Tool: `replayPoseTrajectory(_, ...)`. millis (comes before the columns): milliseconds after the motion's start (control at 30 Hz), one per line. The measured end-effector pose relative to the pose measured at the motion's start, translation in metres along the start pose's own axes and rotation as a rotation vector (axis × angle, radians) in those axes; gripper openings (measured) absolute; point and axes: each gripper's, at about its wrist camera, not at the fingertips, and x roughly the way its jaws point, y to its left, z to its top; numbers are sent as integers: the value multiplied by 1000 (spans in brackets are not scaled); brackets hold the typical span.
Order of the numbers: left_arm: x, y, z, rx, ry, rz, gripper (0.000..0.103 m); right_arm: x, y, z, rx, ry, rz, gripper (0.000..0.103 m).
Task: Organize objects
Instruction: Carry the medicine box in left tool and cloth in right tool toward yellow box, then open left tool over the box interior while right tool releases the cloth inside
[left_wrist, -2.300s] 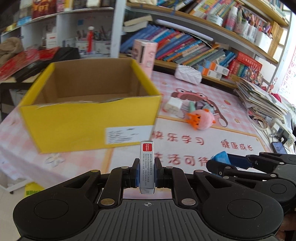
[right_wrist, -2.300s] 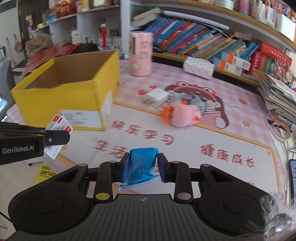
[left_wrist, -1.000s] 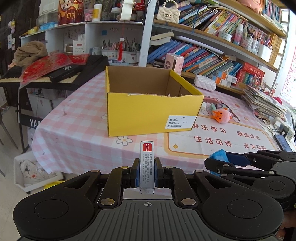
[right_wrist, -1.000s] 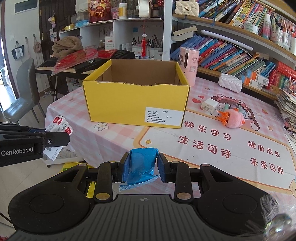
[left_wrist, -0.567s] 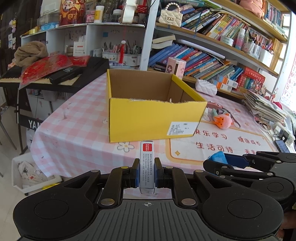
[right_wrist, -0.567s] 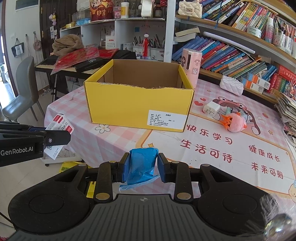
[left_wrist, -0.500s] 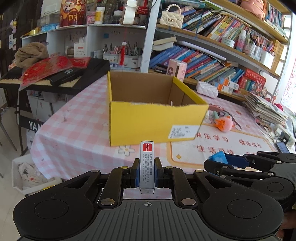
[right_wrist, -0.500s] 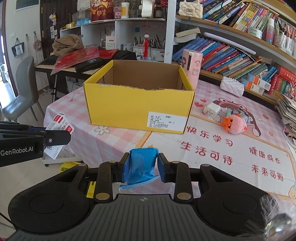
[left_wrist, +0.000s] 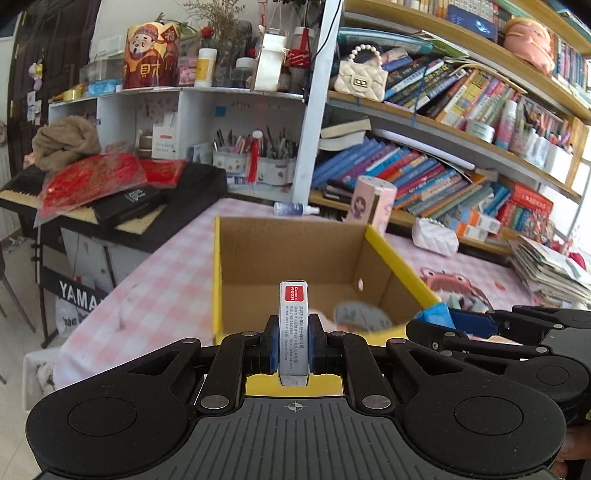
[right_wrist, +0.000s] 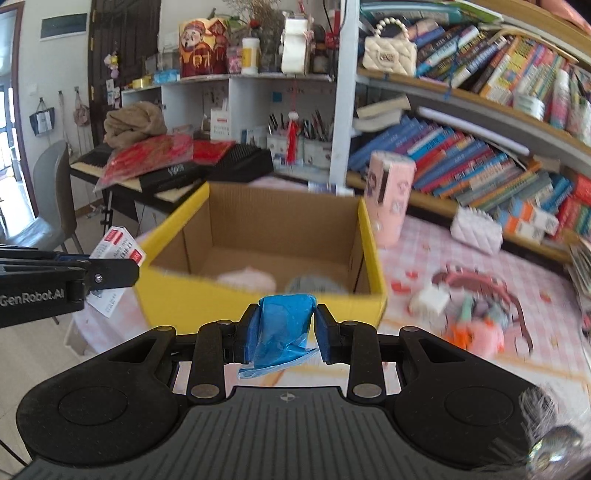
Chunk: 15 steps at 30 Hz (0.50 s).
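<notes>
Left claw (left_wrist: 293, 345) grips a slim carton (left_wrist: 293, 328), right claw (right_wrist: 284, 334) a blue bag (right_wrist: 282, 332), facing the yellow box (right_wrist: 258, 295) holding seemingly soft items.

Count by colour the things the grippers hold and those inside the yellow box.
Blue: 1 (plastic bag, right gripper)
White and red: 1 (small carton, left gripper)
Pinkish-white: 1 (blurred soft item, yellow box)
Grey: 1 (blurred grey item, same box)
Total: 4
</notes>
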Motion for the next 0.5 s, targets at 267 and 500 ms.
replayPoseTrajectory(267,46,-8,18,-8,30,35,13,45,-21,29,-65,-13,21,29)
replayPoseTrajectory(500,83,-8,24,-12,84,71,13,91,-23,34,-206,68,24,29)
